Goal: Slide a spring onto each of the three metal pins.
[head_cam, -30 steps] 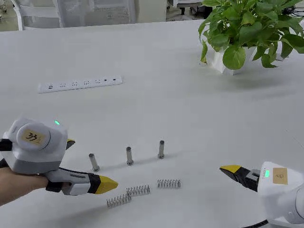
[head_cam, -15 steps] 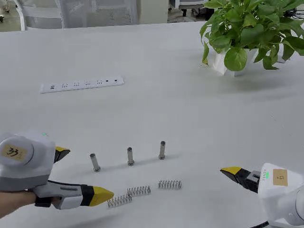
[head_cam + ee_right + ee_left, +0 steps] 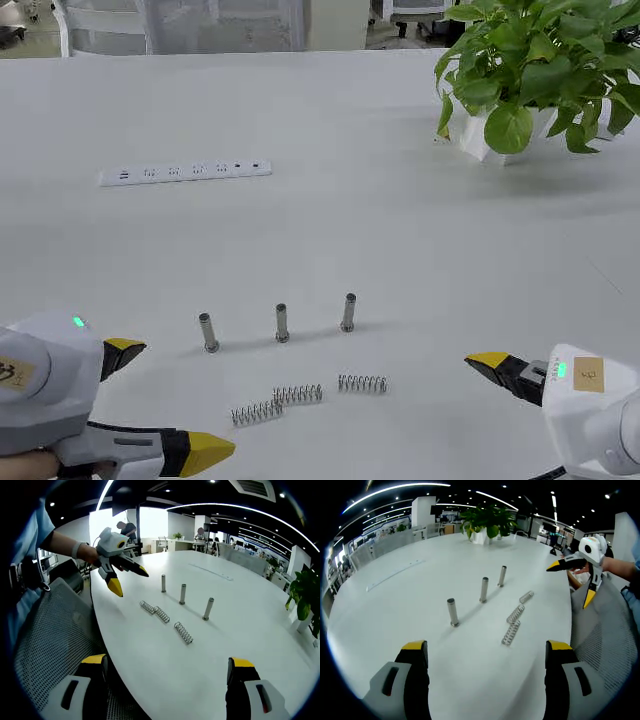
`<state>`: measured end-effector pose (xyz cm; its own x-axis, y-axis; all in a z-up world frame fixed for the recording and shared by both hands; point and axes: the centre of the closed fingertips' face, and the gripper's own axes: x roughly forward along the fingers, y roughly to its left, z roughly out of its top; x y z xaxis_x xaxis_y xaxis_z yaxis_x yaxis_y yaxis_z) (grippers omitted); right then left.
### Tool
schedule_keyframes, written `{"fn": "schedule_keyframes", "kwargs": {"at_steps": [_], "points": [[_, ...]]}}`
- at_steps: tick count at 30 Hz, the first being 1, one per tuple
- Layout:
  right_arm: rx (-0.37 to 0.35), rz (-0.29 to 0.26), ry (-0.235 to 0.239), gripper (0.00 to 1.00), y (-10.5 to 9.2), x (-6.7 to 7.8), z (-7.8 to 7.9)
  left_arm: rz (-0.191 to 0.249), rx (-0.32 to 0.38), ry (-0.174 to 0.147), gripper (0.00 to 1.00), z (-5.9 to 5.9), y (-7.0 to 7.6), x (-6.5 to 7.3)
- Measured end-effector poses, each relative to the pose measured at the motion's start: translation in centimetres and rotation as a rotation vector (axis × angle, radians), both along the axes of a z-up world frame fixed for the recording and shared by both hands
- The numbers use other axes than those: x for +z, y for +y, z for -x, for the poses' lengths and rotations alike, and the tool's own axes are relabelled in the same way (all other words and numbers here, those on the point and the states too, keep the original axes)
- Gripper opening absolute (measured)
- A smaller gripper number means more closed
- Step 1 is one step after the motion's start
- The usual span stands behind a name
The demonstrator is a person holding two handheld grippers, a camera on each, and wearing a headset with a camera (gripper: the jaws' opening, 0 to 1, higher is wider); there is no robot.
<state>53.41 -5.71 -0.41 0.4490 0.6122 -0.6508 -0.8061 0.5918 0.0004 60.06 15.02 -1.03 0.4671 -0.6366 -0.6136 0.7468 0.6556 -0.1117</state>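
Note:
Three short metal pins stand upright in a row on the white table: left pin (image 3: 208,332), middle pin (image 3: 282,322), right pin (image 3: 349,312). In front of them lie three loose springs: left spring (image 3: 257,411), middle spring (image 3: 298,394), right spring (image 3: 362,383). My left gripper (image 3: 165,400) is at the near left, open and empty, its yellow tips just left of the springs. At the near right my right gripper (image 3: 487,359) is open and empty, well right of the springs. The pins (image 3: 484,589) (image 3: 182,594) and springs (image 3: 515,614) (image 3: 161,614) lie ahead of both gripper views.
A white power strip (image 3: 185,171) lies at the far left of the table. A potted green plant (image 3: 535,70) stands at the far right. A grey mesh chair (image 3: 50,645) sits by the table's near edge.
My left gripper has drawn back toward me and down, away from the springs. The head camera has tilted slightly. Pins, springs and the right gripper stay put.

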Motion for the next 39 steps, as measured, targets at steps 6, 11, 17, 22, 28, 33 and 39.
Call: {"fn": "schedule_keyframes", "kwargs": {"at_steps": [6, 11, 17, 22, 28, 33, 39], "points": [[0.012, 0.010, 0.007, 0.99, 0.2, -0.2, 0.4, 0.026, -0.003, -0.002, 0.95, 0.8, -0.5, -0.2], [0.013, 0.014, 0.004, 0.99, 0.2, -0.1, 0.4, 0.039, -0.016, -0.004, 0.92, 1.4, -1.1, -0.5], [0.009, 0.019, 0.004, 0.99, -0.1, -0.2, 0.5, 0.060, -0.021, -0.007, 0.86, 1.7, -1.6, -1.0], [0.013, 0.030, 0.010, 0.99, -0.3, -0.4, 0.7, 0.083, -0.022, -0.025, 0.78, 1.9, -2.2, -1.0], [0.011, 0.035, 0.015, 0.99, -0.6, -0.3, 0.9, 0.072, -0.036, -0.044, 0.65, 2.0, -2.8, -1.6], [0.006, 0.033, 0.015, 0.99, -0.7, -0.3, 1.0, 0.069, -0.046, -0.055, 0.57, 2.2, -3.2, -1.8], [0.004, 0.033, 0.017, 0.99, -0.7, -0.3, 1.1, 0.047, -0.080, -0.083, 0.43, 1.8, -3.5, -2.1]]}}
